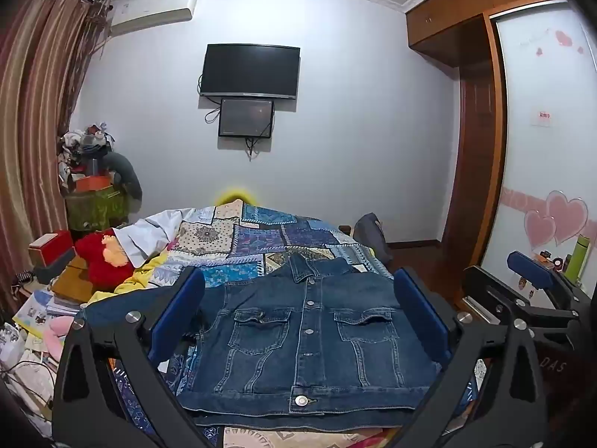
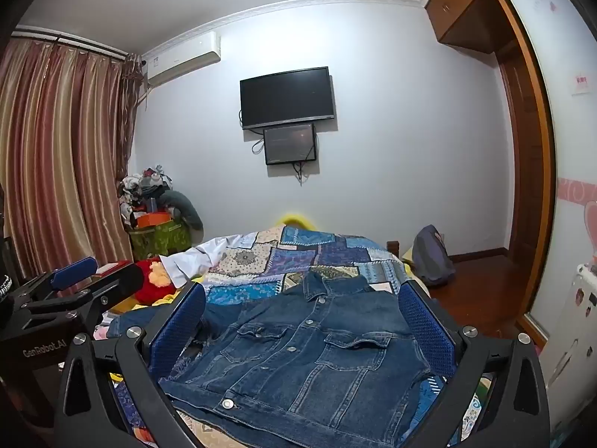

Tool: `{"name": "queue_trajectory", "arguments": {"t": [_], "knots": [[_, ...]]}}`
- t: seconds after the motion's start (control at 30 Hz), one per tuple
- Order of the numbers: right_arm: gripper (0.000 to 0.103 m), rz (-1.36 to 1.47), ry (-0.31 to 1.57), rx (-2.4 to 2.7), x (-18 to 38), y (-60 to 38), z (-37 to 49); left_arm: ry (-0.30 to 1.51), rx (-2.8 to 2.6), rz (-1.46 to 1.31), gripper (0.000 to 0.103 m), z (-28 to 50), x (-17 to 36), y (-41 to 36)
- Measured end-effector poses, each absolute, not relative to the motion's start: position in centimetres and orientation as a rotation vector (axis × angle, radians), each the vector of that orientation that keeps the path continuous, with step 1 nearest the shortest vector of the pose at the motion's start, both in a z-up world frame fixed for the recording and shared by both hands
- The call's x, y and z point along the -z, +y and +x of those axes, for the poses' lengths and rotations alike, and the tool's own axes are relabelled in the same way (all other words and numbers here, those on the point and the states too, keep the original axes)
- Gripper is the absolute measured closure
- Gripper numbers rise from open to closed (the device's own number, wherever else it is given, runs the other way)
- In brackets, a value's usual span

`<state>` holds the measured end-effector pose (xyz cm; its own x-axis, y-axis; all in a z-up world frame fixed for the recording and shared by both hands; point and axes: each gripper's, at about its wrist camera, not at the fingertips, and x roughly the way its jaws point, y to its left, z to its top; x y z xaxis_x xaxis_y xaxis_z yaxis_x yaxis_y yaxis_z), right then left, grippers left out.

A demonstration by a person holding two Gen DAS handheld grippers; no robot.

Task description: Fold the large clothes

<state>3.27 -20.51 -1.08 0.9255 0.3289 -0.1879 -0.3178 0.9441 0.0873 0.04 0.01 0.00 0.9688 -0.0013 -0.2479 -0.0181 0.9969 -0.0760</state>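
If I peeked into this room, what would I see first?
First you'd spot the denim jacket, buttoned up and lying front side up on the patchwork quilt that covers the bed. Behind it, a black TV hangs on the pale wall, with a smaller screen just underneath.

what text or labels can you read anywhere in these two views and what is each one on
"GenRobot.AI": on the black body of the left gripper, seen in the right wrist view.
"DAS": pale letters on a dark surface below the right gripper, in the left wrist view; possibly part of a longer word.
Red-and-white sticker on the wardrobe door: too small to read.
Air conditioner label: too blurred to read.
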Motion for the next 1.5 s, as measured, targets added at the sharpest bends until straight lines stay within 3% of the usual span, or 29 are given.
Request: {"name": "queue_trajectory", "arguments": {"t": [1.5], "knots": [[0.0, 0.057, 0.208, -0.313, 1.7, -21.2, 4.0, 0.264, -0.018, -0.086, 0.001, 1.0, 0.5, 0.3]]}}
